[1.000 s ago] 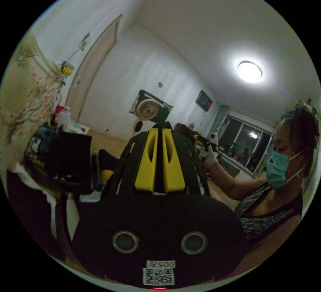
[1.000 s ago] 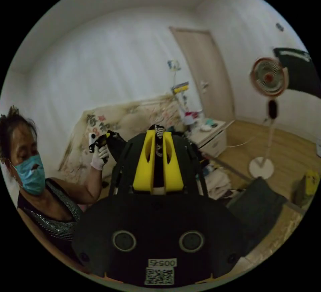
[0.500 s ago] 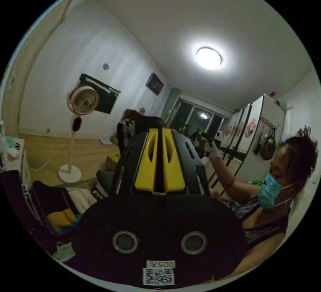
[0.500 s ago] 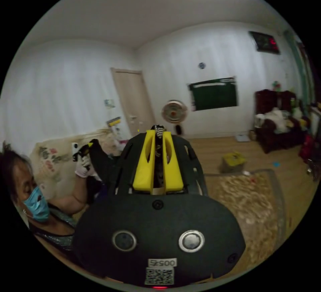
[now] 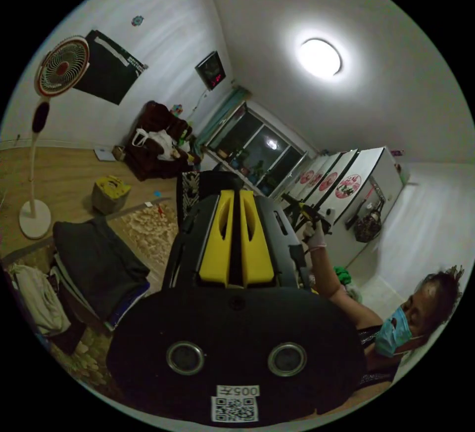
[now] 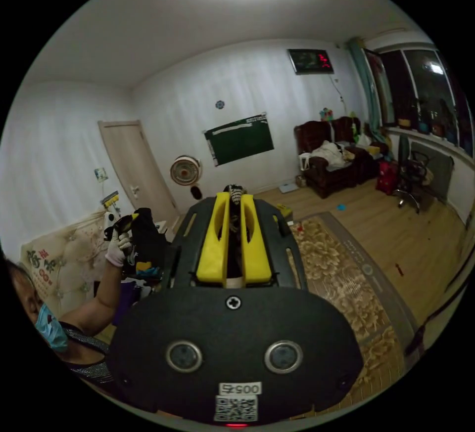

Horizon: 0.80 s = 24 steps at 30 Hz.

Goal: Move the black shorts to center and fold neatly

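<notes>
Both hand-held grippers, left (image 5: 236,194) and right (image 6: 234,197), raised, each clenched on the shorts (image 5: 190,190). Step: carrying; next, lower them onto the rug (image 6: 341,274).

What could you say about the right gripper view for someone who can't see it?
The right gripper, raised in the air, has its yellow jaws shut on a patterned edge of the black shorts. Off to one side, a gloved hand holds up the left gripper, with dark cloth hanging from it.

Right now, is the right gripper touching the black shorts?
Touching. In the right gripper view, the right gripper has its yellow jaws closed on a strip of the black shorts, which pokes out from between the tips.
</notes>
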Tool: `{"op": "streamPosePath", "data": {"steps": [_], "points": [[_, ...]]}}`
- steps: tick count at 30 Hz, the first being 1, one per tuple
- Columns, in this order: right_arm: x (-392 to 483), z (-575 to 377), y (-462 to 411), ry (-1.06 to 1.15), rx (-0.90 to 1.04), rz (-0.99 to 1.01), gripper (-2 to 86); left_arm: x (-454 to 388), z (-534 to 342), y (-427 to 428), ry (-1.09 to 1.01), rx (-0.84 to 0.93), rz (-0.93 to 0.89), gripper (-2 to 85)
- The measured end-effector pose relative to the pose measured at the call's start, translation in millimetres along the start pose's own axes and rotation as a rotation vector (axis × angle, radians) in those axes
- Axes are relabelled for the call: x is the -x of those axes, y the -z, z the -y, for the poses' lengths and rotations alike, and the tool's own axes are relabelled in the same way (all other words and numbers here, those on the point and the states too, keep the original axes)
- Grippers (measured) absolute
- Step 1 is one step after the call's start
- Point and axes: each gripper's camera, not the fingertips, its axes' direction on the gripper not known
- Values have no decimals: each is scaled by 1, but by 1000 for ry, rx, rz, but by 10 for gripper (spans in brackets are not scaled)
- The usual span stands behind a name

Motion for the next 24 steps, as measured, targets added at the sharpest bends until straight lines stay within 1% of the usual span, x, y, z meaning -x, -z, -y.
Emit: {"op": "streamPosePath", "data": {"steps": [1, 3, 4, 6, 7, 9, 10, 12, 13, 14, 18, 20, 22, 24], "points": [[-18, 7, 13, -15, 8, -4, -8, 3, 5, -16, 4, 10, 5, 17], [-47, 16, 28, -35, 28, -12, -7, 18, 24, -84, 30, 62, 21, 17], [-67, 22, 35, -52, 47, -17, -7, 23, 28, -102, 38, 81, 27, 17], [-101, 29, 40, -79, 85, -13, -7, 46, 45, -177, 72, 163, 71, 17], [-124, 34, 42, -99, 112, -14, -7, 53, 49, -197, 81, 186, 85, 17], [-162, 40, 42, -133, 145, -10, -8, 83, 66, -280, 127, 266, 117, 16], [-189, 44, 41, -162, 164, -9, -8, 91, 70, -300, 139, 279, 115, 16], [-229, 52, 41, -205, 178, -9, -8, 122, 92, -380, 163, 286, 68, 16], [-254, 59, 44, -228, 172, -11, -8, 129, 99, -399, 168, 277, 53, 16], [-278, 69, 52, -248, 150, -10, -7, 141, 114, -437, 177, 261, 31, 16], [-336, 101, 99, -262, 35, 7, -7, 170, 179, -559, 128, 265, 20, 17], [-359, 118, 143, -205, -33, -12, -7, 179, 204, -601, 89, 257, 4, 17], [-368, 123, 174, -141, -48, -37, -7, 192, 222, -635, 51, 258, -21, 18], [-376, 116, 196, -103, -33, -62, -7, 219, 229, -673, 25, 304, 6, 18]]}}
